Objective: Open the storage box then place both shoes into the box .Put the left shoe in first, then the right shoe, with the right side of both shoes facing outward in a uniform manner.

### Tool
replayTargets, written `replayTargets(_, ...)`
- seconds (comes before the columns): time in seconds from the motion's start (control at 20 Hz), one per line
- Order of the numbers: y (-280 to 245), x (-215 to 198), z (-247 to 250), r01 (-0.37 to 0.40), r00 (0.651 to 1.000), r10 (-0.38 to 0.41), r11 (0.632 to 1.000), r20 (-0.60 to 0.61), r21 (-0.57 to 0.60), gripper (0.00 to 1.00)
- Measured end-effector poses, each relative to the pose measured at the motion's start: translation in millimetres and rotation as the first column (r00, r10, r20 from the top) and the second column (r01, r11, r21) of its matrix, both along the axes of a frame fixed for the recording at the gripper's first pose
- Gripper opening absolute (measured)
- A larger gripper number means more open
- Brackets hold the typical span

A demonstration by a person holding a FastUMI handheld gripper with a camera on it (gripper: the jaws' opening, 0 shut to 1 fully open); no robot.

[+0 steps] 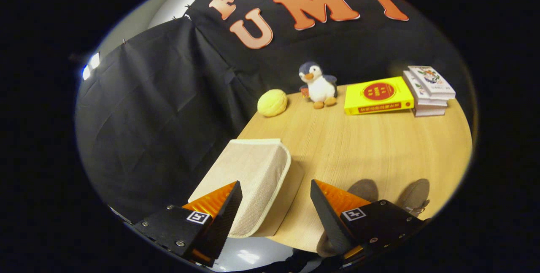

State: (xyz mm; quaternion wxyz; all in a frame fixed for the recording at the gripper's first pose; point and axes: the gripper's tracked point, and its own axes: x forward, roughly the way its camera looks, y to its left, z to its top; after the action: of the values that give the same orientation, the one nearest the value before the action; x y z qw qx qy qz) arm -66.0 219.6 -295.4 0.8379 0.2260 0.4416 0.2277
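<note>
- Near the front left corner of the wooden table (371,150) sits the beige fabric storage box (249,180), lid down and seemingly untouched; its right front corner lies between the fingers of the gripper (276,205), which stand wide apart and press on nothing
- Beside the right finger, two grey shoes (392,193) rest at the near table edge, toes pointing away, partly hidden behind the finger housing; which is left and which is right I cannot tell from here
- At the far side stand a yellow bun-shaped toy (272,102), a plush penguin (319,85), a yellow book (377,95) and a stack of white books (429,91), all well apart from the box; they look like clutter, not part of the job
- Judging by the spread jaws aimed at the box, the opening step is in hand; the lid's rounded piped edge seems the likely place to catch and lift
- Soft fabric may sag or slide rather than hinge cleanly; the box sits close to the table edge, so a push could shift it off
</note>
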Motion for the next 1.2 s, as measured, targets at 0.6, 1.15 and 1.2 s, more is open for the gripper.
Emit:
replayTargets(0.6,74.2,-36.3,-58.4,-0.084,0.957,0.128,0.981,-0.26,0.175,0.98)
replayTargets(1.15,84.1,-11.6,40.3,-0.063,0.979,0.129,0.93,-0.16,0.363,0.78)
replayTargets(1.2,87.6,-8.2,57.3,-0.079,0.982,0.137,0.921,-0.127,0.381,0.73)
